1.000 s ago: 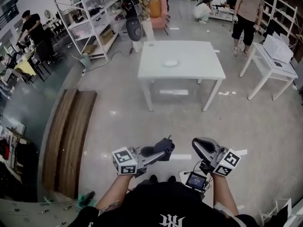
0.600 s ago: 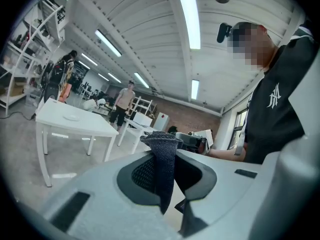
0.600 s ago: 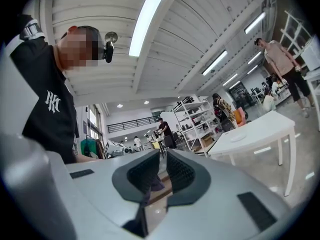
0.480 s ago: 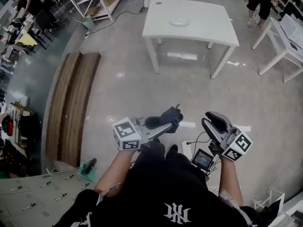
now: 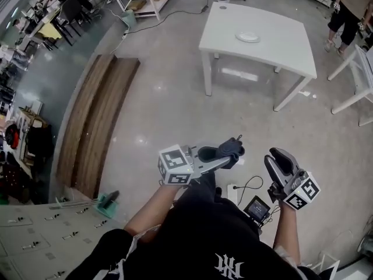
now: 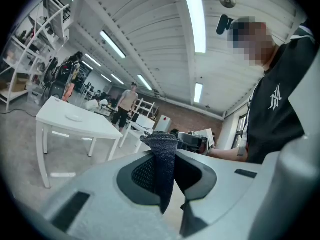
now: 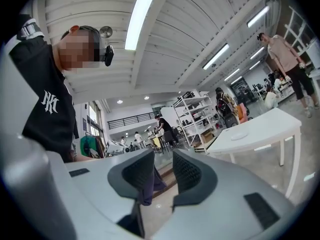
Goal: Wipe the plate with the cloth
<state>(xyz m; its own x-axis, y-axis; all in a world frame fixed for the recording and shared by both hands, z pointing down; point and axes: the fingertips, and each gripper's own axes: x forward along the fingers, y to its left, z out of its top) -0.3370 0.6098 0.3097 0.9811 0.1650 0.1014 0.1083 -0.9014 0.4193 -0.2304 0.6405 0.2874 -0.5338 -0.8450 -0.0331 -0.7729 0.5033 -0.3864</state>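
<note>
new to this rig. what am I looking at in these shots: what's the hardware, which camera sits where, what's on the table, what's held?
There is no robot arm here. A person carries a handheld two-jaw gripper in each hand. The head view comes from a camera on the person's head and looks down at both grippers. The other two views come from cameras riding on the grippers, each looking along its own jaws.

The left gripper is shut on a dark cloth. The right gripper has just been opening its jaws. They stand apart, with nothing pinched between them.

The person stands on the floor, away from a white table. The only thing visible on it is a plate, and neither gripper is near it.
</note>
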